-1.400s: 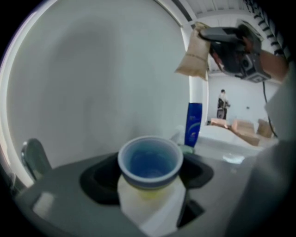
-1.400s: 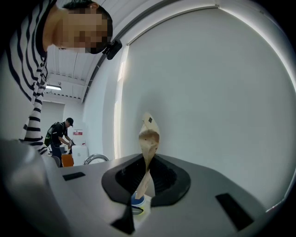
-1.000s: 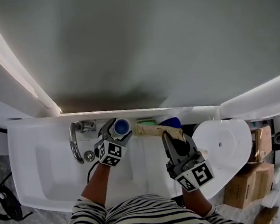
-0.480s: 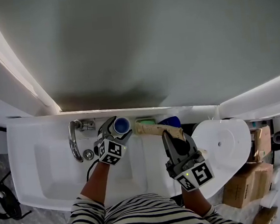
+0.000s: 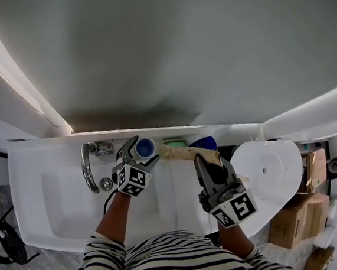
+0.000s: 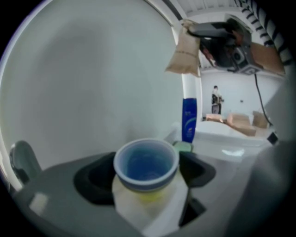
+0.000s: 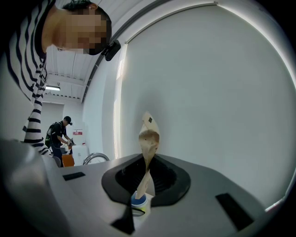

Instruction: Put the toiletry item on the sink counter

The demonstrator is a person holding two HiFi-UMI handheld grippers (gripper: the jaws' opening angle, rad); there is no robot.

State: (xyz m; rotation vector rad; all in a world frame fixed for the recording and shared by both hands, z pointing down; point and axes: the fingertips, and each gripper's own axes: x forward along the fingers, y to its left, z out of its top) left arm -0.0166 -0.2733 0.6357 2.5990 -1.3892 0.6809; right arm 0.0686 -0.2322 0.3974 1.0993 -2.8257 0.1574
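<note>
**Bottle on bench, L gripper open round it**

Head view: bottle (image 5: pixel 146 146) stands on back ledge of bench (image 5: pixel 46 154), betw. faucet (image 5: pixel 89 169) & green pad (image 5: pixel 174 143). It's seen from above, so only the round blue top shows. L gripper (image 5: pixel 144 152) straddles it. Its jaws have just been opening & now stand wide, bottle betw. them, pads look clear of it. R gripper (image 5: pixel 208 162) is clamped on tan pouch (image 5: pixel 182 153), which runs sideways from its tips toward the pad.

L gripper view adds what head view can't: bottle's pale body, yellowish band under cap, cap hollow like a cup. Also a tall blue bottle (image 6: pixel 188 119) upright behind. Only R gripper view shows the pouch is twisted, plus a person (image 7: pixel 60 134) far back.

Bottle upright: long axis vertical, cap up, base on bench.
</note>
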